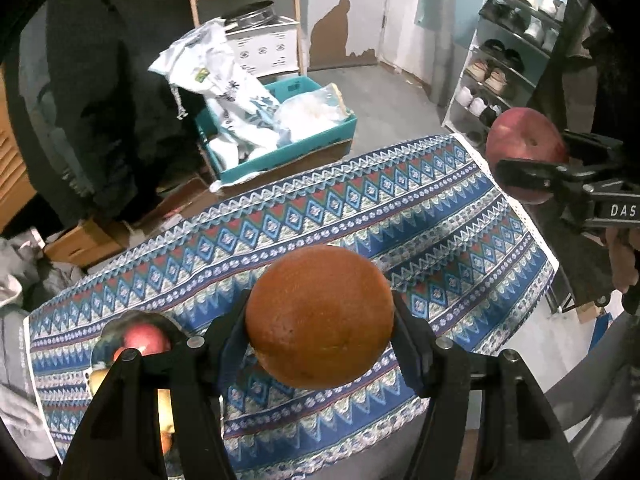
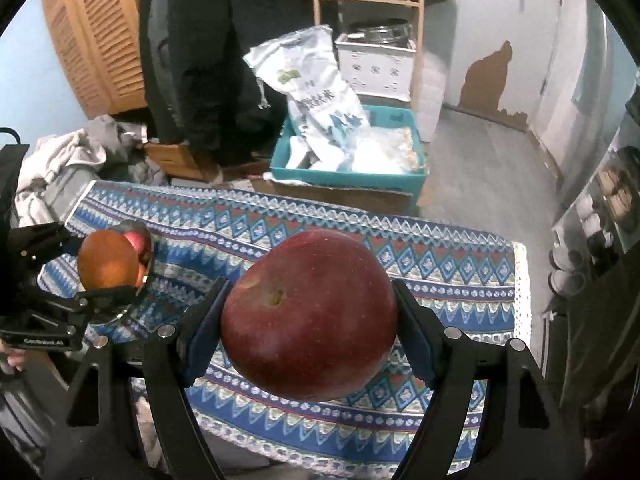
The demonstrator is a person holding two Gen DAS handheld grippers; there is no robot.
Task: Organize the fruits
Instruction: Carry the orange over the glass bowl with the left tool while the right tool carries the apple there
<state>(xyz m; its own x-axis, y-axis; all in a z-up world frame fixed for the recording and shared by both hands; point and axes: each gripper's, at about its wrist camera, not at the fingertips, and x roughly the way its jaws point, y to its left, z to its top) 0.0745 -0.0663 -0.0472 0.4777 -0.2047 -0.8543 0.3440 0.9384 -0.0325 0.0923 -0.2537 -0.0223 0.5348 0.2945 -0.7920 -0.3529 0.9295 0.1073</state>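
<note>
My left gripper point(image 1: 320, 316) is shut on an orange point(image 1: 320, 312), held in the air above the patterned tablecloth point(image 1: 360, 208). My right gripper point(image 2: 310, 320) is shut on a dark red apple point(image 2: 312, 320), also lifted over the cloth. The left wrist view catches that apple point(image 1: 524, 148) at the right edge, pinched by the right gripper point(image 1: 532, 160). In the right wrist view the orange point(image 2: 106, 260) shows at the left in the left gripper point(image 2: 105, 262). A shiny metal bowl point(image 1: 116, 330) point(image 2: 147, 248) at the cloth's left end holds a red apple point(image 1: 146, 340) and other fruit, partly hidden.
A teal box point(image 1: 280, 152) point(image 2: 344, 178) with white bags sits on the floor beyond the table. A person in dark clothes point(image 2: 208, 60) stands behind the far edge. A shoe rack point(image 1: 508, 60) is at the right, wooden shelves point(image 2: 368, 8) at the back, and crumpled clothes point(image 2: 68, 160) at the left.
</note>
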